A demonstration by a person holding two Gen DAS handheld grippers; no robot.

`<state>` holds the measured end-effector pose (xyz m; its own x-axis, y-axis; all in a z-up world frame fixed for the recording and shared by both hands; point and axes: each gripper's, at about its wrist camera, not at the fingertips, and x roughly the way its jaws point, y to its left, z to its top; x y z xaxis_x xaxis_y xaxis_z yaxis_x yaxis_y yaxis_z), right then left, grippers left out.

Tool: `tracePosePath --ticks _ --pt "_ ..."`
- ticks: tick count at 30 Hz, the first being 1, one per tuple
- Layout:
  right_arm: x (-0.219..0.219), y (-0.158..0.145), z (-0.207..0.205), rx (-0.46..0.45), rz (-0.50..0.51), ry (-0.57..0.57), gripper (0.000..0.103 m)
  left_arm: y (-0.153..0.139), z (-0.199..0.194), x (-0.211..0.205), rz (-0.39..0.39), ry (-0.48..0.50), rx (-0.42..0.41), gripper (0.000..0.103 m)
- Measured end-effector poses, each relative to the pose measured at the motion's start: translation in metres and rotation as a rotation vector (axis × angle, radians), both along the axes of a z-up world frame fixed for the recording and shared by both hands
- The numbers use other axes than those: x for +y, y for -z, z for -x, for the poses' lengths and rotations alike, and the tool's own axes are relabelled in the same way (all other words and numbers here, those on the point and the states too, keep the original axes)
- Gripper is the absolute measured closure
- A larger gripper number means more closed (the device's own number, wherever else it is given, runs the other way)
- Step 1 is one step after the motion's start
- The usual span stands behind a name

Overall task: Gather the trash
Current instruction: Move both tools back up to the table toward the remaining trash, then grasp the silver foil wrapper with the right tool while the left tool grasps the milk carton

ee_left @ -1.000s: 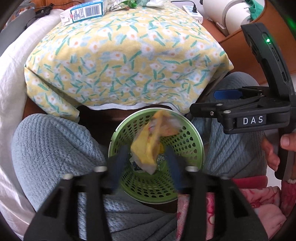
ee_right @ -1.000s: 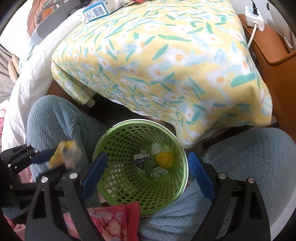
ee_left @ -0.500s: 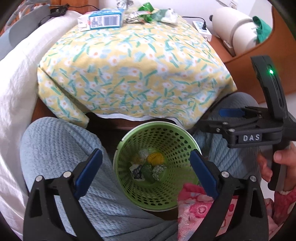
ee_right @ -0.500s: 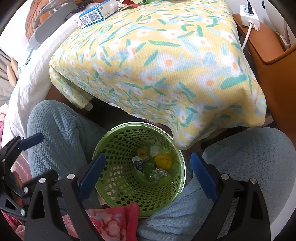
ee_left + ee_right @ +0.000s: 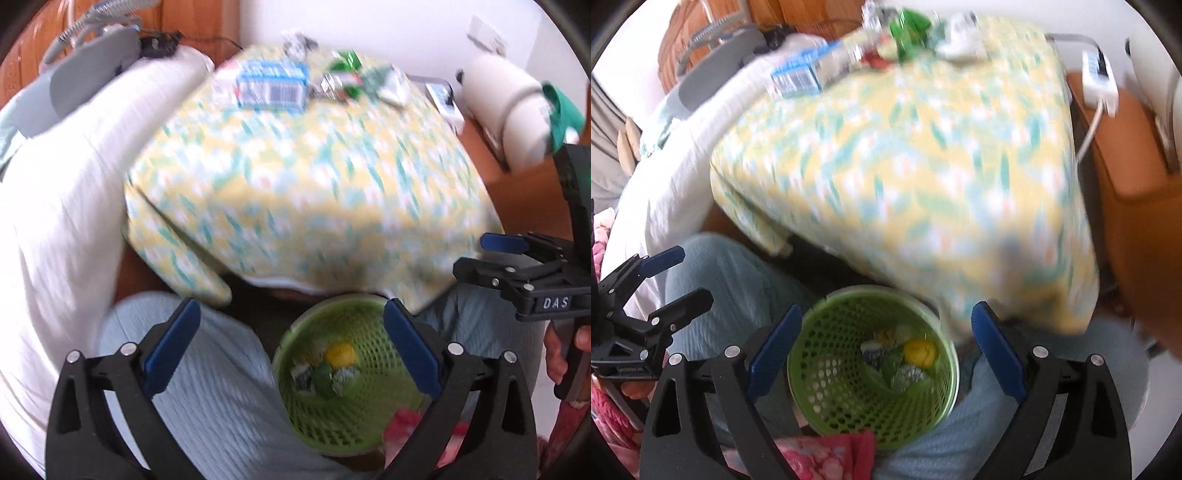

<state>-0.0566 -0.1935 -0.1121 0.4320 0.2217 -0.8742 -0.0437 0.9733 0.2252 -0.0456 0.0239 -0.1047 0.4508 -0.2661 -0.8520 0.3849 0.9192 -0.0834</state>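
A green perforated basket [image 5: 402,398] [image 5: 827,373] stands between the person's knees and holds several crumpled wrappers [image 5: 334,365] [image 5: 905,360]. My left gripper [image 5: 291,343] is open and empty above the basket's left rim. My right gripper [image 5: 886,349] is open and empty over the basket. More trash lies at the far edge of the flowered tablecloth: a blue and white carton [image 5: 271,88] [image 5: 798,75] and green and white wrappers [image 5: 354,79] [image 5: 912,22]. The right gripper also shows at the right of the left wrist view [image 5: 517,258].
The flowered tablecloth [image 5: 303,184] [image 5: 923,166] covers a low table ahead of the basket. A white cushion [image 5: 66,206] lies to the left. A brown cabinet [image 5: 1137,177] with a power strip [image 5: 1099,79] stands to the right, with a white roll [image 5: 506,110].
The yellow wrapper has dropped from my left gripper into the basket, and the gripper has opened wide. Both grippers have since tilted up and back, showing more of the table's far edge.
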Motion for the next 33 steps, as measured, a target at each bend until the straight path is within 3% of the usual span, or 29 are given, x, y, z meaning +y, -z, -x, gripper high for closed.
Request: tracePosePath --ticks 3,6,11,14,18,23,27,33 --pt "0.002 -0.012 -0.022 0.003 -0.087 -0.031 0.002 -0.015 -0.02 0.002 0.017 -0.025 -0.04 0.008" --pt "0.01 -0.027 -0.04 -0.05 0.035 -0.062 0.002 -0.025 -0.039 0.003 0.029 -0.042 -0.063 0.008" --pt "0.013 -0.058 -0.07 -0.102 -0.01 -0.128 0.002 -0.037 -0.061 0.003 0.047 -0.067 -0.093 0.008" --pt "0.017 -0.068 -0.085 -0.133 0.027 -0.162 0.002 -0.043 -0.072 0.002 0.051 -0.077 -0.113 0.008" --pt "0.036 -0.077 -0.135 -0.13 0.163 -0.299 0.002 -0.049 -0.082 0.003 0.06 -0.08 -0.134 0.008" --pt "0.069 -0.063 -0.186 -0.102 0.428 -0.52 0.002 -0.048 -0.089 0.01 0.065 -0.087 -0.143 0.008" --pt "0.091 -0.038 -0.21 -0.04 0.556 -0.716 0.007 -0.044 -0.095 0.021 0.061 -0.109 -0.135 0.008" --pt "0.086 -0.012 -0.242 0.084 0.569 -0.78 0.026 -0.04 -0.102 0.036 0.084 -0.154 -0.116 0.008"
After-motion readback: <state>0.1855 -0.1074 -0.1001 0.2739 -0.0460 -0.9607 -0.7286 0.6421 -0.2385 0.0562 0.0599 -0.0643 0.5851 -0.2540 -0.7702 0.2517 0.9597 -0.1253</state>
